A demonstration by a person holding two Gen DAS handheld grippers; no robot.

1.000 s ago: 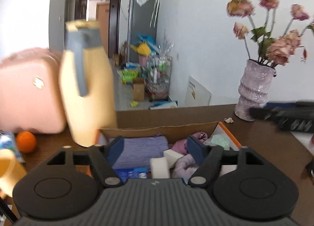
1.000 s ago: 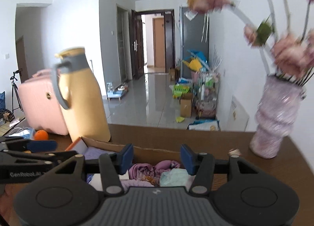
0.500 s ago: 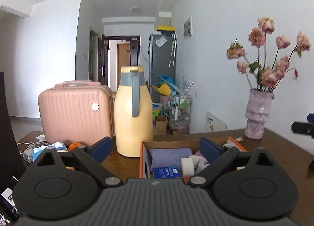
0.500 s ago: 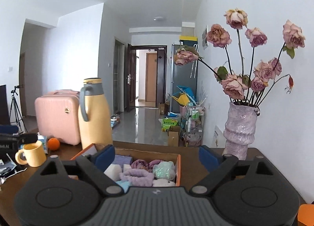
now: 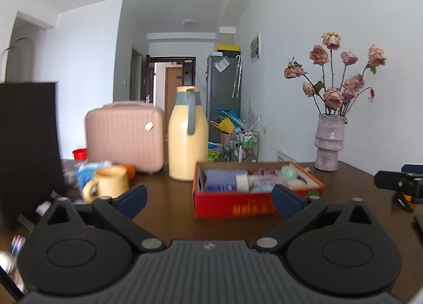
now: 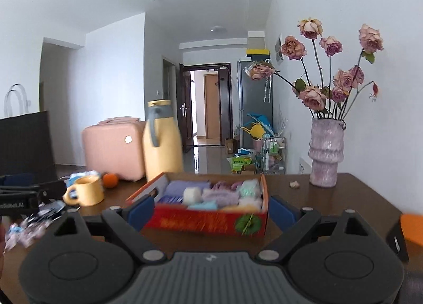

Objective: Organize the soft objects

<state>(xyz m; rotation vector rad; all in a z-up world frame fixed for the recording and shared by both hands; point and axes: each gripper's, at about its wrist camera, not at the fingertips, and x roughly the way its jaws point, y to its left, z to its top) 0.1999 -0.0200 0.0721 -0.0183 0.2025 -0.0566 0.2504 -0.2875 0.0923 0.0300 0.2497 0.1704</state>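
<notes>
A red cardboard box (image 5: pixel 238 207) sits on the brown table and holds several soft things: a folded purple cloth (image 5: pixel 226 178), a white sponge (image 5: pixel 242 182), lilac fabric (image 6: pixel 220 195) and a mint puff (image 6: pixel 248 189). My left gripper (image 5: pixel 208 199) hovers short of the box. Its jaws are opening, wide apart, with nothing between them. My right gripper (image 6: pixel 211 208) is open too, level with the box's near wall (image 6: pixel 201 220) and apart from it, holding nothing.
Behind the box stand a yellow jug (image 5: pixel 187 140), a pink case (image 5: pixel 124 137) and a vase of dried roses (image 5: pixel 329 142). A yellow mug (image 5: pixel 109 185), an orange (image 6: pixel 110 179) and packets lie left. A black bag (image 5: pixel 26 145) fills the left edge.
Both grippers have drawn back from over the box, which now shows whole and farther off. Both pairs of jaws have spread wider.
</notes>
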